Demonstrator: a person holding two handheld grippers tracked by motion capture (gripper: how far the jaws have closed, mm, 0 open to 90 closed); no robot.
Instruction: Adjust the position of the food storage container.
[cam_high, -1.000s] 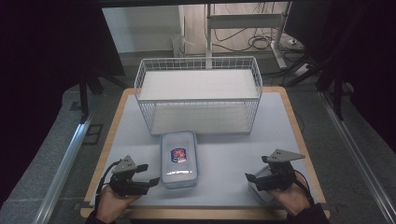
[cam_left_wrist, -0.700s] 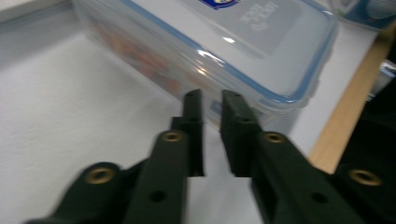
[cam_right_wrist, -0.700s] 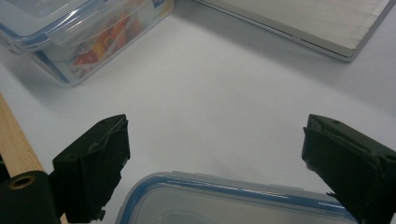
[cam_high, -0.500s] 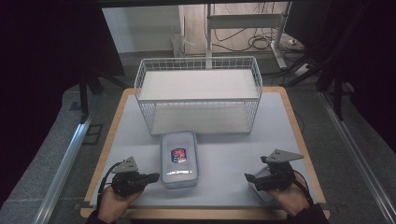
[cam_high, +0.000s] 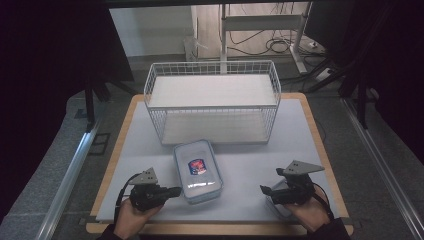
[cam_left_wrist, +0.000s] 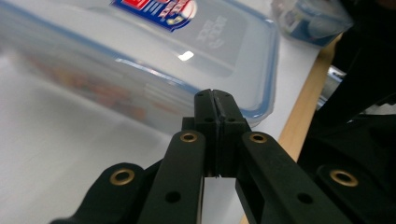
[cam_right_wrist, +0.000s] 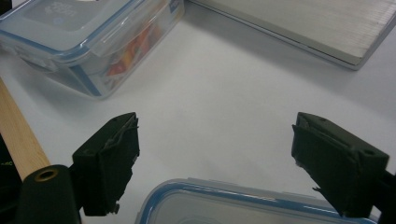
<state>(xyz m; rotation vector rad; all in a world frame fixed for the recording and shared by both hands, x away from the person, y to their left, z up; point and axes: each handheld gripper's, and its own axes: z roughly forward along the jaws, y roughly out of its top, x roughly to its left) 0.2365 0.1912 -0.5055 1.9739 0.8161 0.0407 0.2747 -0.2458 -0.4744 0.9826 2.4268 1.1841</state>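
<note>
Both grippers poised at the lidded food container (cam_high: 197, 171), mid-table before the wire basket (cam_high: 212, 100).
Left gripper (cam_high: 172, 191), jaws together, sits just beside it; right gripper (cam_high: 265, 190), jaws apart, hovers over a second container (cam_right_wrist: 252, 207); likely grasping comes next.

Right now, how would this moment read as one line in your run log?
left claw: shut, beside clear blue-rimmed plastic box | right claw: open, empty | white wire basket: behind
</note>
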